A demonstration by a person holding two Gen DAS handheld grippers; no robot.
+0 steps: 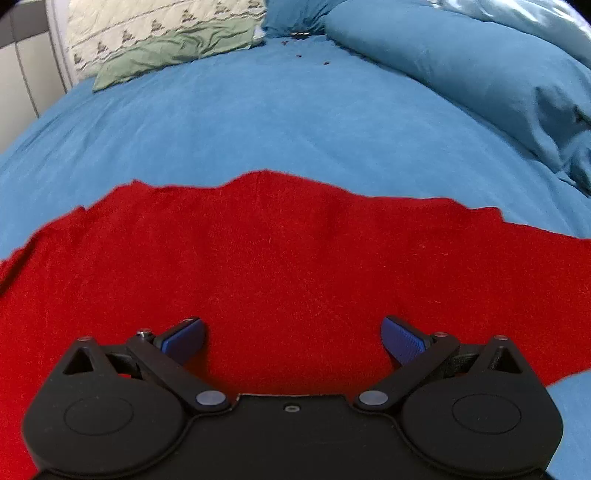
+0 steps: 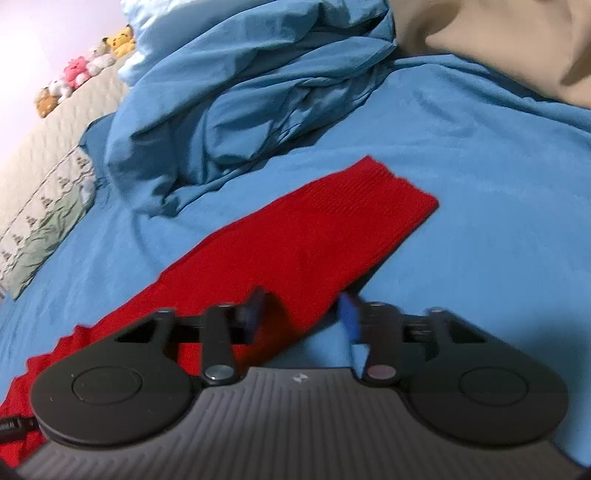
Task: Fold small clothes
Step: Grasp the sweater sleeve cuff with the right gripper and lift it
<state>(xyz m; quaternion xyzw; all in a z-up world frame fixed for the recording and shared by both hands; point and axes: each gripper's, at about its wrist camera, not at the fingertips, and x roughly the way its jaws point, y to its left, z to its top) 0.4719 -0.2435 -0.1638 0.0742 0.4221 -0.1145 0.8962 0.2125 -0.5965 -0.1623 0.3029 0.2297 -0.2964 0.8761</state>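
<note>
A red knitted garment (image 1: 280,258) lies spread flat on the blue bed sheet (image 1: 258,122). My left gripper (image 1: 293,339) is open just above its near part, with nothing between the blue pads. In the right wrist view the garment's red sleeve (image 2: 314,236) runs from lower left to its ribbed cuff (image 2: 384,181) at the upper right. My right gripper (image 2: 303,314) is open over the sleeve's near edge, with the left finger over the red knit and the right finger over the sheet. This view is blurred.
A crumpled blue duvet (image 1: 480,74) lies at the right, also in the right wrist view (image 2: 240,96). A green pillow (image 1: 173,51) and a cream quilt (image 1: 159,22) sit at the head of the bed. Plush toys (image 2: 81,70) line the far edge. A beige cloth (image 2: 498,40) lies at the upper right.
</note>
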